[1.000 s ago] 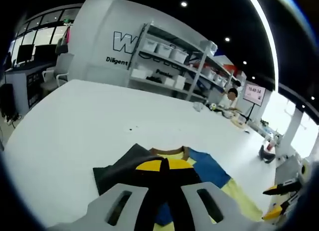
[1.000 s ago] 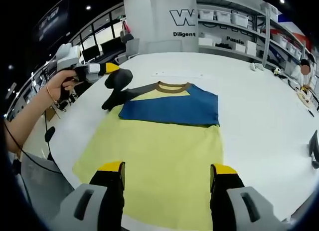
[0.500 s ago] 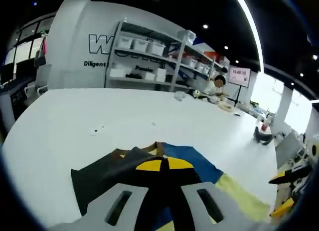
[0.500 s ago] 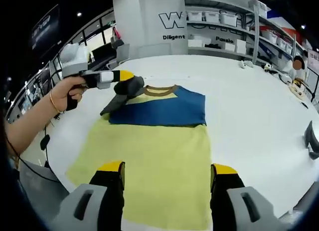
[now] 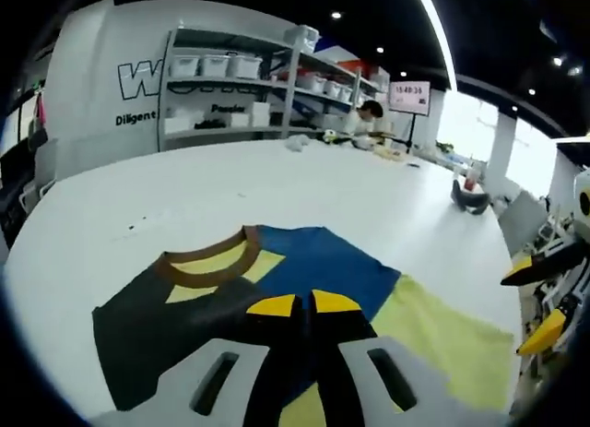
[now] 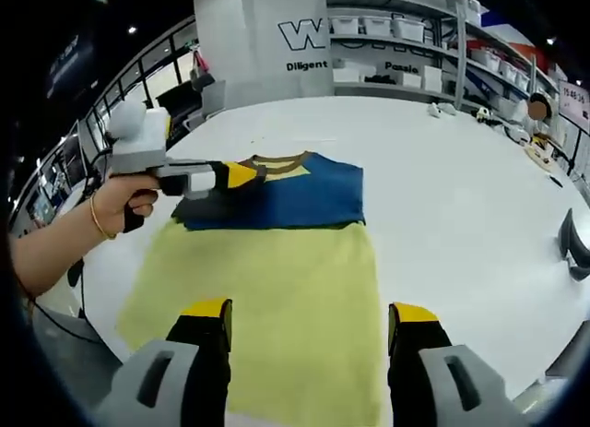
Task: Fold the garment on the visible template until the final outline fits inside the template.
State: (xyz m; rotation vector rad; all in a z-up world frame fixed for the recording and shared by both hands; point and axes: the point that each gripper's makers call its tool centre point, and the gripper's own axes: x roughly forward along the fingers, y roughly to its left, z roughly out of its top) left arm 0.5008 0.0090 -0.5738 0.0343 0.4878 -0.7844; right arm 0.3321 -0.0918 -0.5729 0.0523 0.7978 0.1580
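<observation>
Since a second ago the dark sleeve (image 5: 152,321) has been carried in from the shirt's edge and now lies over the chest, up against the brown collar (image 5: 207,261). The left gripper (image 5: 295,304) has its yellow-tipped jaws closed together, pinching the dark cloth; in the right gripper view it (image 6: 241,174) reaches in from 9 o'clock, held in a hand (image 6: 124,198) with a bracelet on the wrist. The shirt (image 6: 277,261) lies flat on the white table (image 6: 461,196): blue upper panel toward 12 o'clock, pale yellow body spreading down toward 6 o'clock, its hem reaching the right gripper (image 6: 311,312). That gripper's jaws stand wide apart with nothing between them, poised over the yellow hem; I cannot tell whether they touch it. In the left gripper view the right gripper (image 5: 544,298) shows at 3 o'clock, beside the yellow cloth. Shelves with bins (image 5: 240,77) stand at 12 o'clock beyond the table.
</observation>
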